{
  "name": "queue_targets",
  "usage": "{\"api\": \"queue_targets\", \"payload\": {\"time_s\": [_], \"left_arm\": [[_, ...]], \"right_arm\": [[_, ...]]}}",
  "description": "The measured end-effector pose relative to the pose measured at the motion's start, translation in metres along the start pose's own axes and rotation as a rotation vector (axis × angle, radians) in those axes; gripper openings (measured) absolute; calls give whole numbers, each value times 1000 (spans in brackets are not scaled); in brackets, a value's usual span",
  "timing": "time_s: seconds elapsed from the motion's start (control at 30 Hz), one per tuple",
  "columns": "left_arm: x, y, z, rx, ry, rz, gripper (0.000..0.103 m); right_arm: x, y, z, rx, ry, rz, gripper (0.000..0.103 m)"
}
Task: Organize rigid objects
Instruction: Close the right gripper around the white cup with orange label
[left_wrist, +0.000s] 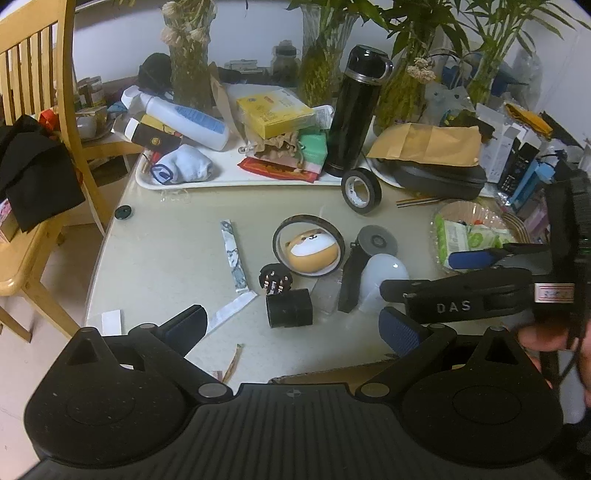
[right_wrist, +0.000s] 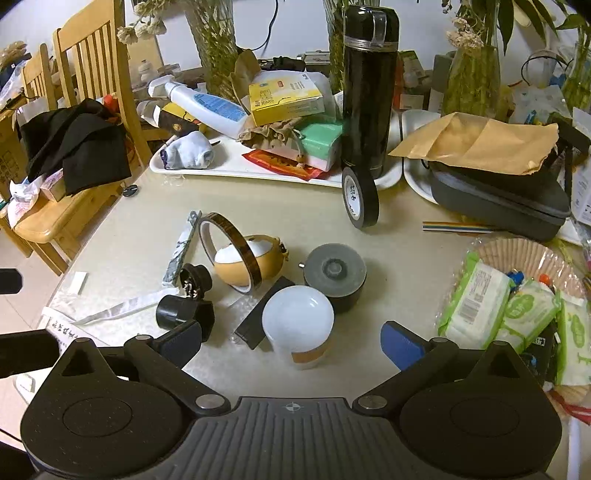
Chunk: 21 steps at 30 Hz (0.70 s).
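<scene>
Loose items lie on the beige table: a white bulb (right_wrist: 297, 320), a grey-topped cylinder (right_wrist: 335, 277), a flat black block (right_wrist: 263, 314), an orange dog-shaped case (right_wrist: 248, 266) inside a brown tape ring (right_wrist: 229, 251), a black hexagonal adapter (right_wrist: 184, 314), a black pronged plug (right_wrist: 192, 280) and a marbled stick (right_wrist: 181, 249). A black tape roll (right_wrist: 360, 197) stands on edge by the tall black flask (right_wrist: 369, 88). My right gripper (right_wrist: 291, 341) is open, low over the table, the bulb between its fingers. My left gripper (left_wrist: 293, 326) is open just short of the adapter (left_wrist: 289, 308). The right gripper's body (left_wrist: 480, 291) shows in the left wrist view.
A white tray (right_wrist: 236, 166) at the back holds a lotion bottle, a yellow box, a sock and packets. A grey zip case (right_wrist: 498, 199) under a brown envelope sits right. A basket of wipe packs (right_wrist: 517, 302) is near right. A wooden chair (right_wrist: 74, 122) stands left. Vases line the back.
</scene>
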<state>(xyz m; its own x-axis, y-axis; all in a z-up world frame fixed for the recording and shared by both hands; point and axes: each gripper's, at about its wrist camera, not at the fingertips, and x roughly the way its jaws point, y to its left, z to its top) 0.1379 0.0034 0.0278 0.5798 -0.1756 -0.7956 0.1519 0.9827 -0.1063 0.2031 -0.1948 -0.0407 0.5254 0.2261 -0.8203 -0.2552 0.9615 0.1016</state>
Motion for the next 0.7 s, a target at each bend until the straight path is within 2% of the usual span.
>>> {"api": "queue_targets", "payload": {"time_s": [0.07,0.13,0.27,0.33,0.4,0.53,0.6,0.7], "left_arm": [[0,0,0,-4,2,-4,102],[0,0,1,-7,1,1,102],[3,1,2,-15,2,8,102],[4,1,2,-16,7,13,102],[5,2,2,-17,8,16,102],[8,4,1,-18,18,22,102],[8,7,1,-22,21,24,102],[8,10,3,-29,20,24,102]], "right_arm": [[4,-2,1,4,5,-1,101],[9,-3,2,9,11,-5,94],[22,-2,6,7,20,-7,93],[30,1,8,-8,27,-7,89],[36,4,10,-21,32,-15,79],[49,9,12,-37,57,-52,70],[54,9,11,-35,77,-59,62],[60,6,8,-11,111,-64,57]]}}
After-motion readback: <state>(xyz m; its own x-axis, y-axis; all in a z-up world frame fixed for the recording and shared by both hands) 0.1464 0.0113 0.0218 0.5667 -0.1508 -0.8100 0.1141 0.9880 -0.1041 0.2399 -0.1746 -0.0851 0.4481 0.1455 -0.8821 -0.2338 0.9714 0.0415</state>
